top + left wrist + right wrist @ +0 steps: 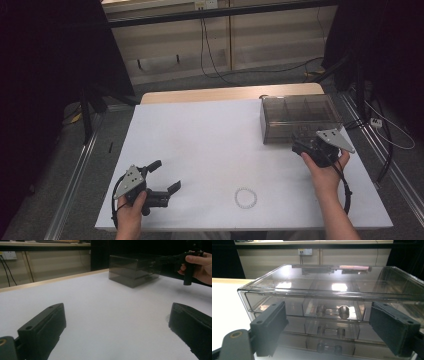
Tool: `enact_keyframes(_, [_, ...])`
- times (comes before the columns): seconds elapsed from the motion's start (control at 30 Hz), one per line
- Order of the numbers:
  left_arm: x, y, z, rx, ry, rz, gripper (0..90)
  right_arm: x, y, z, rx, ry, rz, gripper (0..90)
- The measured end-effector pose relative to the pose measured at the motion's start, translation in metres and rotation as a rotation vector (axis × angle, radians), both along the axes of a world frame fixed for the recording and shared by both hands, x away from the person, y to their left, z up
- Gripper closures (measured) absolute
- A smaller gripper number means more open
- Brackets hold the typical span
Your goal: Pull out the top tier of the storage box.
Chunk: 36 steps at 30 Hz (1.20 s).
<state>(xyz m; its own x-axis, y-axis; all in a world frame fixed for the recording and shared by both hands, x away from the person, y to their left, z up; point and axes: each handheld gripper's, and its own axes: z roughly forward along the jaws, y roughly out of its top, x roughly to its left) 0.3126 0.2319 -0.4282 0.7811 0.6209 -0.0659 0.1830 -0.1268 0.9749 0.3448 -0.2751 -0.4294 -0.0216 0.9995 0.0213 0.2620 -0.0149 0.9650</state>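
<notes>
A smoky transparent drawer box stands at the table's far right. My right gripper is held level right in front of it. In the right gripper view the box rises close ahead with its stacked drawers shut, and the top drawer's knob lies beyond the gap of my right gripper, which is open and touches nothing. A small white bead bracelet lies near the front edge. My left gripper rests at the front left, open and empty, its jaws wide apart over bare white surface.
The white table top has a wooden strip along its far edge. Black curtains hang at both sides, and cables run over the floor behind. In the left gripper view the box and the other hand stand far off.
</notes>
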Motion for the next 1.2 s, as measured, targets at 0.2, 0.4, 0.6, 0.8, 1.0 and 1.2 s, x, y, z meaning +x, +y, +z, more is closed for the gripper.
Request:
enact_keyframes(0.2, [0.000, -0.001, 0.000, -0.005, 0.000, 0.003, 1.6, 0.000, 0.002, 0.000, -0.079, -0.014, 0.017, 17.5])
enact_keyframes(0.4, [0.000, -0.001, -0.001, -0.001, -0.001, -0.001, 1.6, -0.001, 0.004, 0.000, -0.166, -0.021, 0.026, 17.5])
enact_keyframes(0.6, [0.001, -0.001, -0.001, 0.010, 0.002, -0.006, 1.5, -0.001, 0.002, 0.000, -0.226, -0.022, 0.014, 17.7])
enact_keyframes(0.8, [0.001, -0.003, -0.002, 0.011, 0.006, -0.007, 1.6, -0.003, 0.004, -0.001, -0.370, -0.036, 0.033, 22.4])
enact_keyframes(1.0, [0.001, -0.005, -0.002, 0.016, 0.007, -0.014, 1.6, -0.005, 0.013, -0.005, -0.578, -0.064, 0.077, 28.4])
enact_keyframes(1.2, [0.002, -0.004, -0.002, 0.013, 0.009, -0.014, 1.6, -0.005, 0.012, -0.006, -0.661, -0.077, 0.073, 33.9])
